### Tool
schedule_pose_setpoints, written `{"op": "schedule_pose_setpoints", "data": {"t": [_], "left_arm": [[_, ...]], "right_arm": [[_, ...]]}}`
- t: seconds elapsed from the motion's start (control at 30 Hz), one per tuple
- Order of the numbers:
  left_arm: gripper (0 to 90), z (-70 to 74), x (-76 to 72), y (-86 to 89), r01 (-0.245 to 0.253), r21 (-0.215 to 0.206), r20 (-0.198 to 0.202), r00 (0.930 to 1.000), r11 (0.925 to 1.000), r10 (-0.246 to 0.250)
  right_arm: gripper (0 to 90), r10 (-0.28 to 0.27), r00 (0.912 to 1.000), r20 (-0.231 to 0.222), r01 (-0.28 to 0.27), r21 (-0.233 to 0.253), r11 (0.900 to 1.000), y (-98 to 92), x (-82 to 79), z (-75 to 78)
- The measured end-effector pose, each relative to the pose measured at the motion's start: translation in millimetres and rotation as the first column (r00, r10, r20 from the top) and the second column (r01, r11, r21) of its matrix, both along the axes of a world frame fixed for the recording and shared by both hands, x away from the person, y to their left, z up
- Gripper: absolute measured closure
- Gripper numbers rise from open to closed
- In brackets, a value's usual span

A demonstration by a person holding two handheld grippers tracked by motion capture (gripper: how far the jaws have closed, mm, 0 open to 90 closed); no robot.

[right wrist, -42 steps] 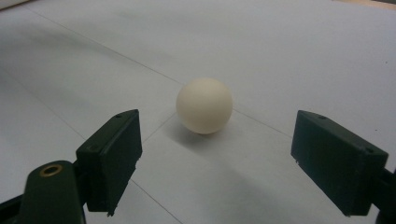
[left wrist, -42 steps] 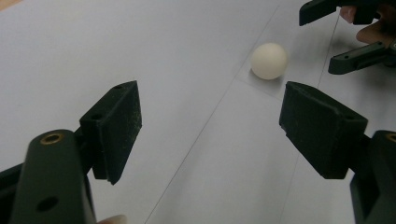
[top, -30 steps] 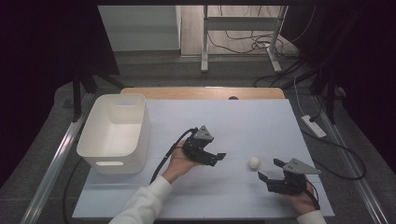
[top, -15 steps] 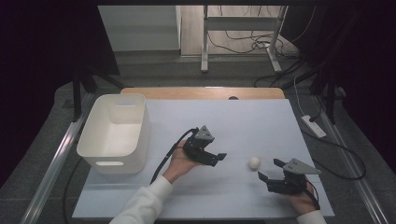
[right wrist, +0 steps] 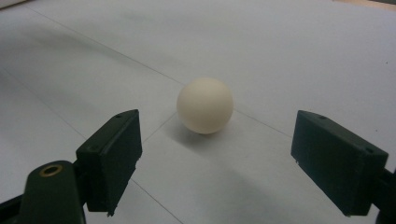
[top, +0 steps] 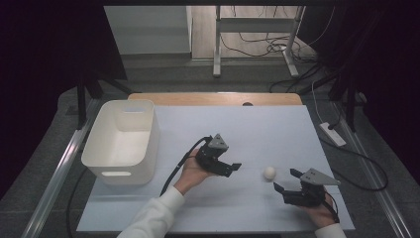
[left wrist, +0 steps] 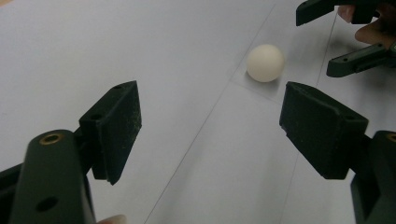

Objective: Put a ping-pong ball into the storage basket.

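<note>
Down in the lower right of the high view, a small white ball (top: 269,172) sits loose on the white tabletop (top: 257,129), and that's clearly what everything's aimed at. Right tool (top: 287,182) is parked just below and to the right of it, jaws spread wide and holding nothing. In the right gripper view the ball (right wrist: 205,111) sits centre frame, lined up between the two black pads but a bit ahead of them, not touching either.

Left tool (top: 233,168) is mid-frame, just left of the ball, also wide open and empty. Its own view has the ball (left wrist: 265,63) up in the upper right, past the jaw tips, with the right tool (left wrist: 336,32) poking in from the top right corner.

So I'd call this the approach step, grasp not started yet. Next move, I reckon, is for the right tool to slide forward until the ball is properly between the pads, then close gently. It's round and light-looking, so a sloppy nudge could send it rolling. White bin (top: 124,141) at the left of the frame looks like the likely drop spot, but that's my guess.
</note>
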State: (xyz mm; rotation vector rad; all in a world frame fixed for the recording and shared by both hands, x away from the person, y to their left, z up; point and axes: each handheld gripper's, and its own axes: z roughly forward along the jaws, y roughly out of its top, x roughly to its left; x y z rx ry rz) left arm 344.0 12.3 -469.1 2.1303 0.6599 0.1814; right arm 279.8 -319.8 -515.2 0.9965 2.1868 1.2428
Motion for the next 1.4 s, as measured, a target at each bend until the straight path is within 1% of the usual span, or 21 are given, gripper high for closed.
{"op": "schedule_pose_setpoints", "data": {"t": [0.23, 0.3, 0.7, 0.73, 0.77, 1.1, 1.3, 1.4], "left_arm": [[21.7, 2.2, 0.4, -2.0, 0.002, -0.003, 0.004, 1.0, 1.0, -0.002], [21.7, 2.2, 1.5, -1.5, 0.005, 0.004, 0.004, 1.0, 1.0, -0.005], [21.7, -0.6, 7.5, -6.8, 0.002, 0.007, -0.011, 0.9999, 1.0, -0.002], [21.7, -0.6, 8.4, -8.3, 0.007, 0.012, -0.011, 0.9999, 0.9999, -0.007], [21.7, -0.7, 8.6, -10.3, 0.004, 0.008, -0.014, 0.9999, 1.0, -0.004], [21.7, -0.8, 12.1, -29.3, 0.035, 0.017, -0.02, 0.9992, 0.9992, -0.035], [21.8, -3.5, 15.0, -38.6, 0.042, 0.02, -0.03, 0.9987, 0.9989, -0.041], [21.9, -5.2, 16.4, -44.3, 0.05, 0.015, -0.033, 0.9982, 0.9986, -0.049]], "right_arm": [[16.5, 0.0, 1.0, 0.001, 0.0, 0.001, 1.0, -0.1, -0.2, 0.2], [16.5, 0.001, 1.0, 0.001, -0.001, 0.001, 1.0, 0.0, -0.3, 0.3], [16.5, 0.001, 1.0, 0.003, -0.001, 0.002, 1.0, -0.1, -0.1, 0.4], [16.5, 0.001, 1.0, 0.003, -0.001, 0.002, 1.0, -0.1, -0.1, 0.4], [16.5, 0.001, 1.0, 0.003, -0.001, 0.004, 1.0, -0.2, -0.1, 0.5], [16.5, 0.0, 1.0, 0.004, 0.0, 0.009, 1.0, -1.3, -0.3, 0.8], [16.5, 0.0, 1.0, 0.005, 0.0, 0.012, 1.0, -1.6, -0.3, 1.1], [16.4, -0.001, 1.0, 0.006, 0.001, 0.014, 1.0, -1.6, -0.5, 1.3]]}}
